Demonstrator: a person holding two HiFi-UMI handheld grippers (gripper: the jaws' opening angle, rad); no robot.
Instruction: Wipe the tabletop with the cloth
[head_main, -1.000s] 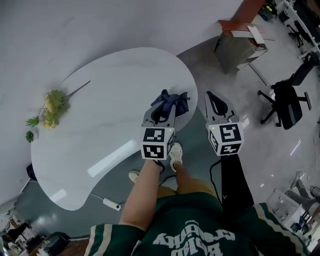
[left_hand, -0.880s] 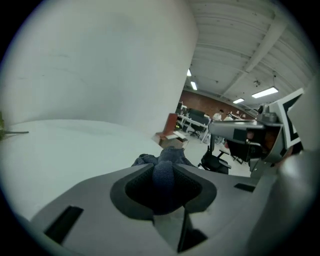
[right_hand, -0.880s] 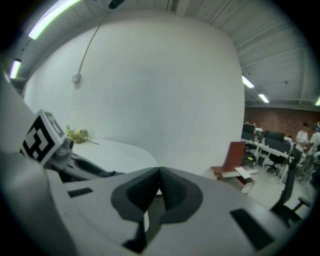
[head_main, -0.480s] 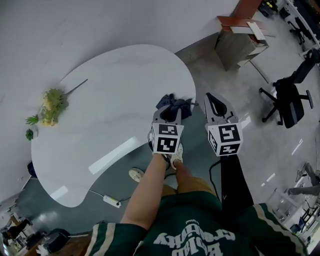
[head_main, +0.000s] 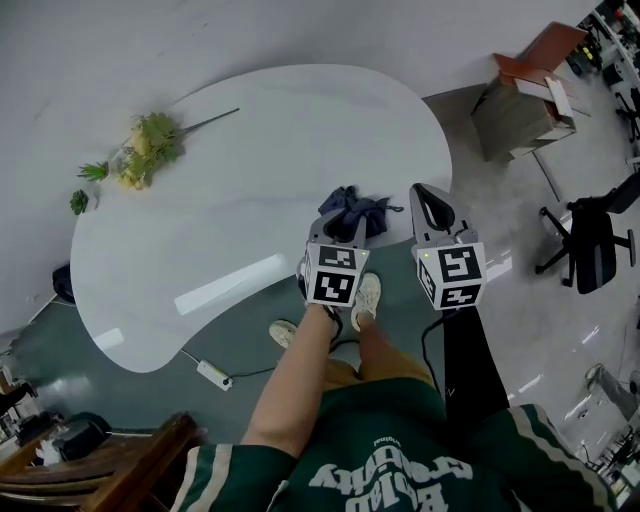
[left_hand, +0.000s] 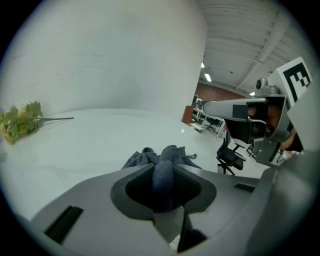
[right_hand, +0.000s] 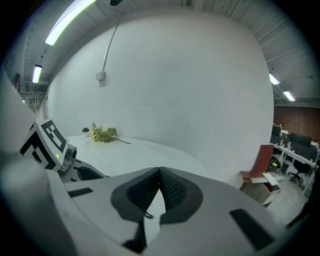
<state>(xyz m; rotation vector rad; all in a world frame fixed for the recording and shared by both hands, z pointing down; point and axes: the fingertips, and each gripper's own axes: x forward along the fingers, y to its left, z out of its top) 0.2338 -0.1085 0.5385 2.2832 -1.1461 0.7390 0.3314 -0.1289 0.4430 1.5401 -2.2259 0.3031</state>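
My left gripper (head_main: 343, 228) pinches the bunched cloth (head_main: 358, 207) near the surface's (head_main: 250, 160) four o'clock edge, so a stroke could slide off. My right gripper (head_main: 424, 196) is closed and empty.

You're standing in what looks like an open-plan office. A black swivel chair (head_main: 590, 245) sits on the glossy grey floor (head_main: 520, 300), and rows of workstations (right_hand: 295, 150) line the far side under ceiling strip lights (right_hand: 70, 17). A power strip (head_main: 212, 373) lies on the floor by the white curved desk (head_main: 250, 160), near a plain white wall (right_hand: 175, 90).
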